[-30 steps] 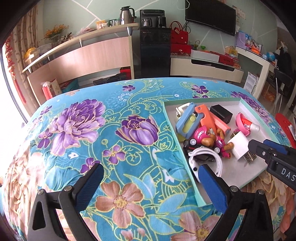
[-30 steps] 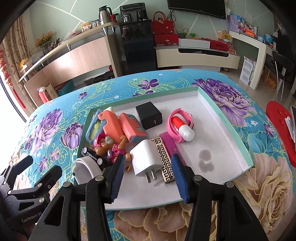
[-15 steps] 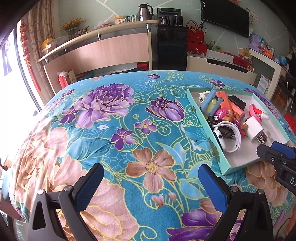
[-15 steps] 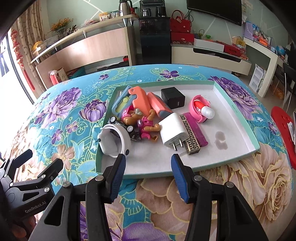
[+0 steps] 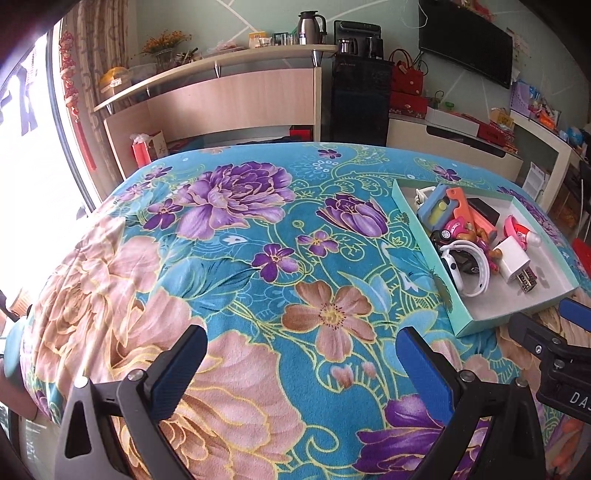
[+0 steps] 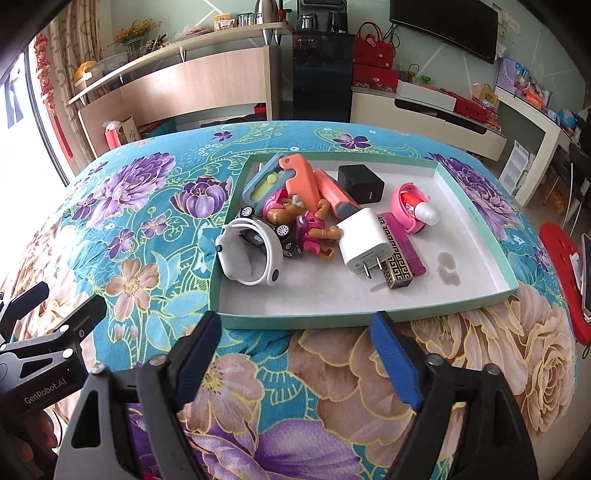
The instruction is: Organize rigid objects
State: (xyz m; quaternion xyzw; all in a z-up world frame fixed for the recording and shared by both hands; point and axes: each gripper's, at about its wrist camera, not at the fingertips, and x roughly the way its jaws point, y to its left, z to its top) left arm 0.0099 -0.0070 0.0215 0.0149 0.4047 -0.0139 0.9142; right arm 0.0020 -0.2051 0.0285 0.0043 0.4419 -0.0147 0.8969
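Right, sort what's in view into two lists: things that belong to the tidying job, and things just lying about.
Belongs to the job:
- green-rimmed tray
- white charger
- black charger
- white watch band
- toy figure
- patterned comb
- pink roller toy

Just lying about:
- floral cloth
- kettle
- red handbag
- wall TV

I see my right gripper (image 6: 297,356): black angular arms, silver screws behind blue ribbed pads. My left gripper (image 6: 55,302) matches, its body marked "GenRobot.AI".
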